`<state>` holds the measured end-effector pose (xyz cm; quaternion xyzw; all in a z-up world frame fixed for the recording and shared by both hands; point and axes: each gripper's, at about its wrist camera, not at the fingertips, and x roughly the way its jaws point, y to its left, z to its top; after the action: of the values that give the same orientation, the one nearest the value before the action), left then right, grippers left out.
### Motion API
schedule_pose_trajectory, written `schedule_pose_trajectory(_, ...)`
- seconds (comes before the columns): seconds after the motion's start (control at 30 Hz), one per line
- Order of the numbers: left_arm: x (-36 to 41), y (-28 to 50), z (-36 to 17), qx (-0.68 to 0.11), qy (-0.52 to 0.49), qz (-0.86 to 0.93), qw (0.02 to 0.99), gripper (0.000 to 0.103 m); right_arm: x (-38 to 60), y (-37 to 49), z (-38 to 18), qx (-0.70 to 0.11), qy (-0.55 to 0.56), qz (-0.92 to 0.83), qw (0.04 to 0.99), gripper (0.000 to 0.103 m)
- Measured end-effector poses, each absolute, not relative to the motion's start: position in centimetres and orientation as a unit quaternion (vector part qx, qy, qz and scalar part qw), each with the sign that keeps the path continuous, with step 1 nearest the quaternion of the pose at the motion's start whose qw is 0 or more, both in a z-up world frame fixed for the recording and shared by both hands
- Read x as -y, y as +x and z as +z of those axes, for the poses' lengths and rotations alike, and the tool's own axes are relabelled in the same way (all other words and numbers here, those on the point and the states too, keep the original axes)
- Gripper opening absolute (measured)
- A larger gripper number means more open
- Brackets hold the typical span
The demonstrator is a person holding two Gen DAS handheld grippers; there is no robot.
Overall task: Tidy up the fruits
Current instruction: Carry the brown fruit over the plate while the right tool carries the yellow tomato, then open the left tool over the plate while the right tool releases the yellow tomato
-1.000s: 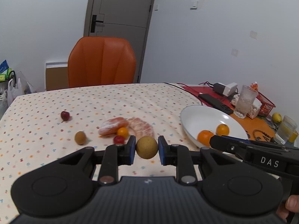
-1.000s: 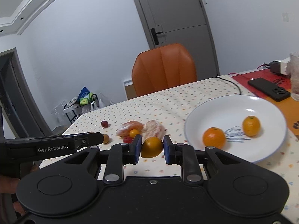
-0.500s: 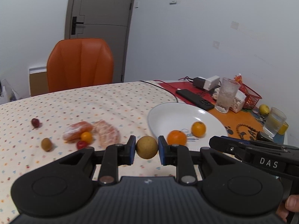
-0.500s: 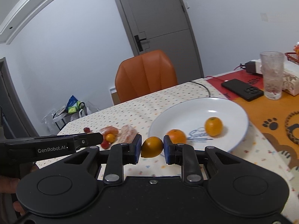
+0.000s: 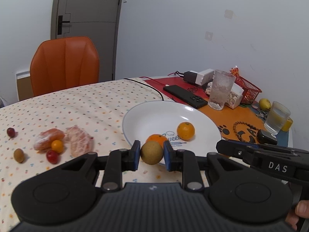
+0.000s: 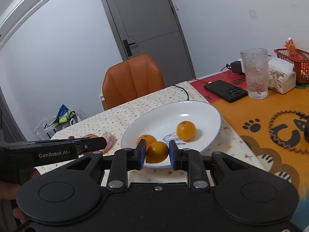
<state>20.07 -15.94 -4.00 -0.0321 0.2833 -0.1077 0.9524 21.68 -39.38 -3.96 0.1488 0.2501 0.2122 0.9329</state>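
Fruit in both claws. Left gripper [image 5: 151, 155] clamps a brown fruit [image 5: 151, 152]; right gripper [image 6: 156, 153] clamps an orange [image 6: 156, 152]. Both hang at the near rim of the plate [image 5: 146, 114], which already has two oranges [image 5: 185, 131] on it. Loose fruit [image 5: 52, 157] lies on the cloth to the left. Advice: carry each over bare plate, away from the resting oranges, lower until nearly touching, then open slowly so neither rolls off.

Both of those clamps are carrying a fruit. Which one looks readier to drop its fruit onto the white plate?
Probably the right hand-held gripper: its orange fruit appears already over the white plate's near rim. The left hand-held gripper and its brown fruit look just short of it.
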Motion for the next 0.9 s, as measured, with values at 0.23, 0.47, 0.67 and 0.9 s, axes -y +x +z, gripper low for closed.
schedule_pose_trajectory(0.23,17.4,21.9,-4.8,-0.295,-0.027,-0.118,0.948,0.024,40.7,23.0,-5.1,-0.259,0.161,0.201,0.931,0.023)
schedule_pose_trajectory(0.47,18.5,23.5,-5.5,-0.310,-0.030,-0.131,0.941,0.024,41.0,24.3,-5.6,-0.261,0.167,0.199,0.930,0.023)
schedule_pose_trajectory(0.67,18.9,23.9,-5.5,-0.312,-0.030,-0.126,0.941,0.026,41.0,25.2,-5.3,-0.260,0.165,0.200,0.930,0.023)
schedule_pose_trajectory(0.9,17.8,23.5,-5.2,-0.310,-0.034,-0.117,0.943,0.027,40.7,25.4,-5.2,-0.255,0.168,0.199,0.931,0.030)
